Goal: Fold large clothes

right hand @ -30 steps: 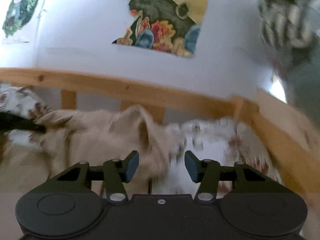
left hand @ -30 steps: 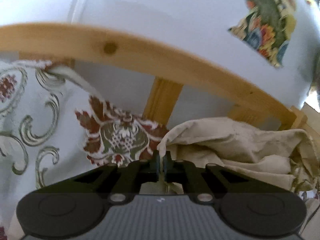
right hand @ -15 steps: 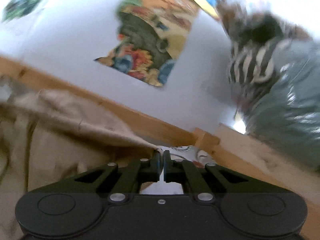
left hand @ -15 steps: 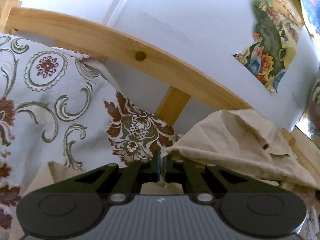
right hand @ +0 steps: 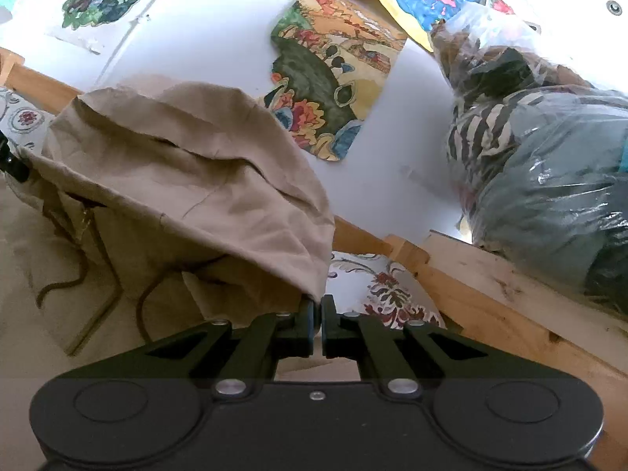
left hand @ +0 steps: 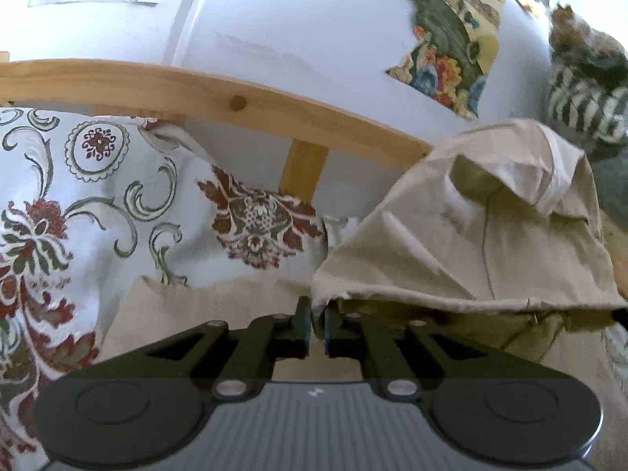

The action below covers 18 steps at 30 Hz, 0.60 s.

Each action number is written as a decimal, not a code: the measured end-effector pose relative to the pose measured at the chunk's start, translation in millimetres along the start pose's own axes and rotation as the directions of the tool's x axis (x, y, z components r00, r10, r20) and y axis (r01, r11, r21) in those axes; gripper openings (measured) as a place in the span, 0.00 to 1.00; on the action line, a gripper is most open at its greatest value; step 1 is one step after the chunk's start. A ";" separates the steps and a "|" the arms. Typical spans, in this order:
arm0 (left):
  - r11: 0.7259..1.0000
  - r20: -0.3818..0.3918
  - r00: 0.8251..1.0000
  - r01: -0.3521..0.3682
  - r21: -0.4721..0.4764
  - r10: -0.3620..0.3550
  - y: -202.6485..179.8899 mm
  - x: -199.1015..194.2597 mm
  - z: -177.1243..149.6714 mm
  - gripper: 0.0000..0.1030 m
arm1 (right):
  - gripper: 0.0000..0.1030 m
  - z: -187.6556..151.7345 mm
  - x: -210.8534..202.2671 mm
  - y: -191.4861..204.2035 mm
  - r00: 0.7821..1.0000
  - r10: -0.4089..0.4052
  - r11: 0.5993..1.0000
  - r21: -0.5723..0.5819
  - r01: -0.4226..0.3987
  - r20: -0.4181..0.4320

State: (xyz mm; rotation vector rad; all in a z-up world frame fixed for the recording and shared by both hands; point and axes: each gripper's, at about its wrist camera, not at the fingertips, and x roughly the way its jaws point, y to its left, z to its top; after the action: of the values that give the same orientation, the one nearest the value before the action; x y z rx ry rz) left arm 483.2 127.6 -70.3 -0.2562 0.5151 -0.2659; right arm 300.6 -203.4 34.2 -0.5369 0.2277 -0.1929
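A large beige garment (left hand: 471, 235) hangs lifted above the bed, bunched and folded over itself. My left gripper (left hand: 318, 320) is shut on its left corner edge. In the right wrist view the same beige garment (right hand: 188, 180) drapes down to the left, with a drawstring hanging beneath it. My right gripper (right hand: 318, 314) is shut on its right corner. The tip of the other gripper (right hand: 13, 165) shows at the far left edge, holding the opposite end.
A floral-patterned bedspread (left hand: 78, 196) covers the bed. A wooden bed rail (left hand: 235, 102) runs behind it against a white wall with paintings (right hand: 329, 74). Plastic bags of clothes (right hand: 549, 165) sit on a wooden ledge (right hand: 510, 290) at right.
My right gripper closed on the garment's corner. Both grippers have since lifted, so the cloth now hangs spread between them, higher above the bedspread.
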 end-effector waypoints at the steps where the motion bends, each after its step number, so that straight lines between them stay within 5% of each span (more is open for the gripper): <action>1: 1.000 -0.010 1.000 0.003 0.012 -0.003 -0.4 -2.2 -2.3 0.08 | 0.03 -0.6 -1.9 0.2 1.000 0.006 1.000 0.001 -0.006 -0.006; 8: 1.000 -0.093 0.995 0.022 0.019 -0.020 -0.4 -12.6 -14.4 0.26 | 0.10 -11.9 -11.4 0.4 0.997 0.034 0.999 0.006 -0.034 -0.066; 10: 1.000 -0.111 0.994 0.026 0.014 -0.024 -0.6 -15.9 -19.3 0.47 | 0.16 -15.1 -10.6 2.2 0.995 0.038 0.999 -0.012 -0.040 -0.092; 13: 1.000 -0.122 0.992 0.027 -0.003 -0.027 4.5 -27.1 -29.8 0.54 | 0.23 -22.9 -13.8 2.0 0.990 0.057 0.998 -0.025 -0.060 -0.131; 18: 1.000 -0.187 0.982 0.009 -0.022 -0.013 9.8 -43.4 -46.3 0.61 | 0.52 -28.0 -31.7 -10.8 0.979 0.117 0.993 0.039 -0.112 -0.169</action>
State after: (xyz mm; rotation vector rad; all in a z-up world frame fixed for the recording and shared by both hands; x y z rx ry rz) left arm 424.9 142.3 -92.8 -0.2557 0.7028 -0.2972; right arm 261.6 -218.4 21.7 -0.4770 0.4215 -0.1302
